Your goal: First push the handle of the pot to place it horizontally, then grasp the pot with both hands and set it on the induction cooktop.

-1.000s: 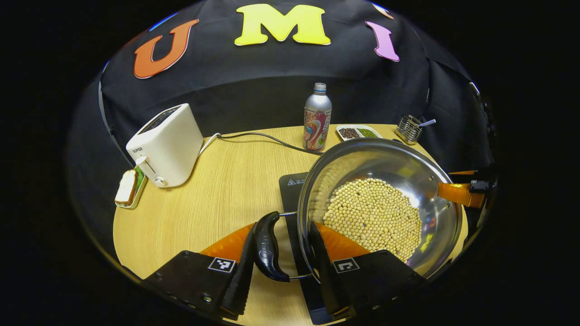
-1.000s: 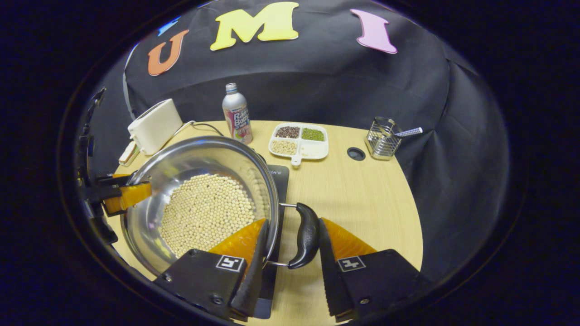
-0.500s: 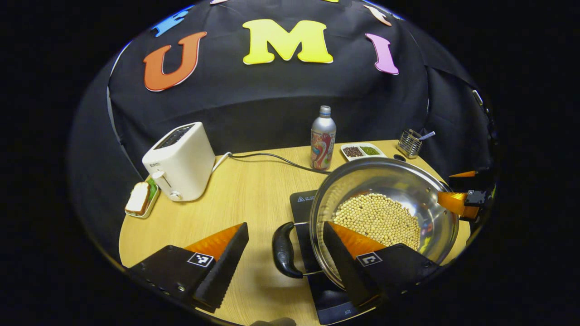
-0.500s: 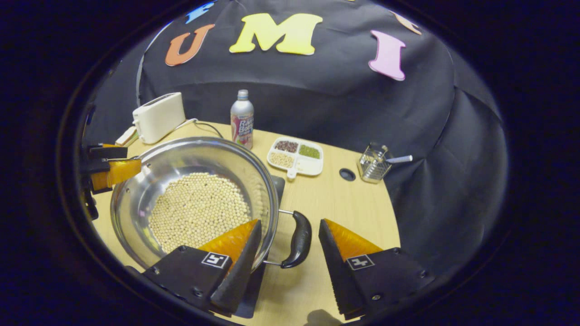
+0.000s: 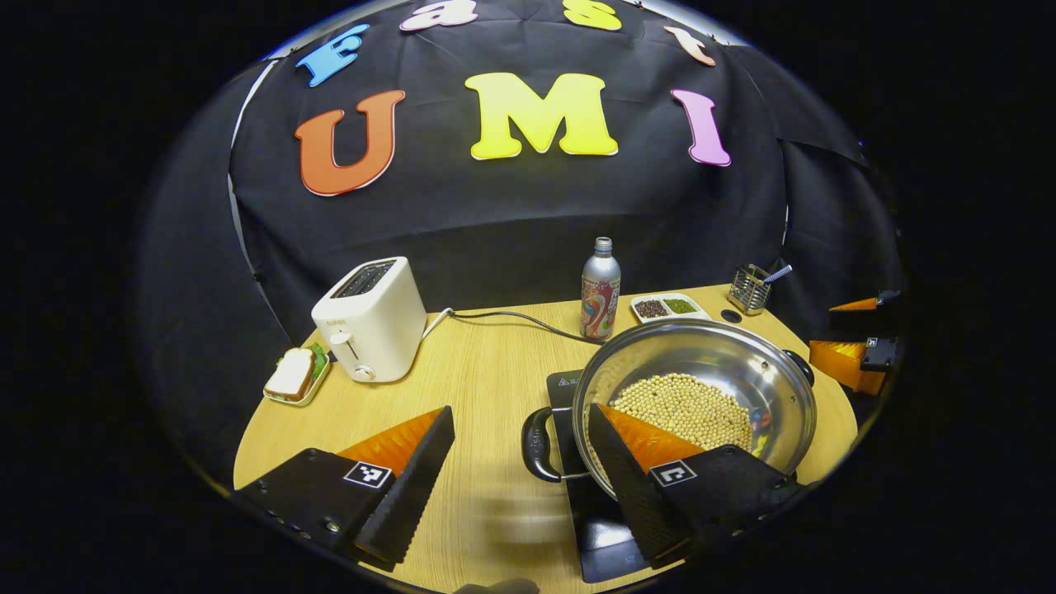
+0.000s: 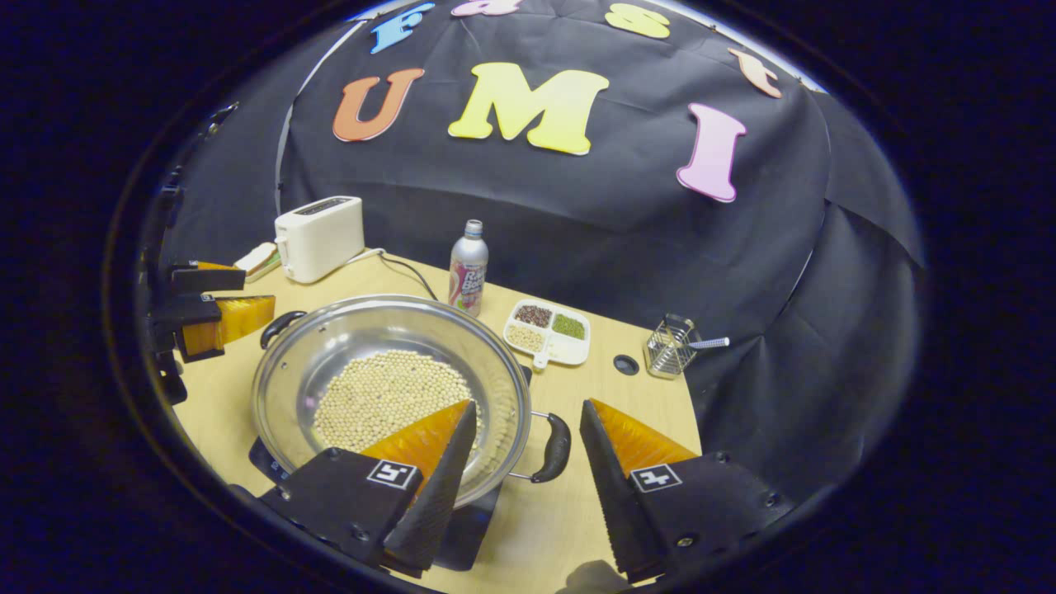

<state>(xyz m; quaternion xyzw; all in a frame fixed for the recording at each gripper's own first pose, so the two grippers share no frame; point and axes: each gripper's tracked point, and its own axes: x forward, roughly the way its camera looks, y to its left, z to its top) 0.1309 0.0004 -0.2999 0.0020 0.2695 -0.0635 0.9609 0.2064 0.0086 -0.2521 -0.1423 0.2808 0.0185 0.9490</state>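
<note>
The pot [image 5: 697, 396], steel and holding a layer of pale beans [image 5: 685, 408], sits on the black induction cooktop [image 5: 598, 528] near the front of the wooden surface [image 5: 478, 388]. Its two black handles stick out sideways, level with the rim.

In the left gripper view, the left tongs [image 5: 520, 462] are spread wide and hold nothing; the near handle [image 5: 536, 433] lies in the gap between the two fingers without touching either. In the right gripper view, the right tongs [image 6: 524, 462] are likewise wide open and empty, with the other handle [image 6: 554, 448] between the fingers and apart from both.

Farther back on the surface stand a white toaster [image 5: 369, 318] with its cord, a sandwich on a small tray [image 5: 295, 375] beside it, a metal bottle [image 5: 601, 289], a divided dish of grains [image 6: 547, 330] and a wire holder [image 6: 670, 346].
</note>
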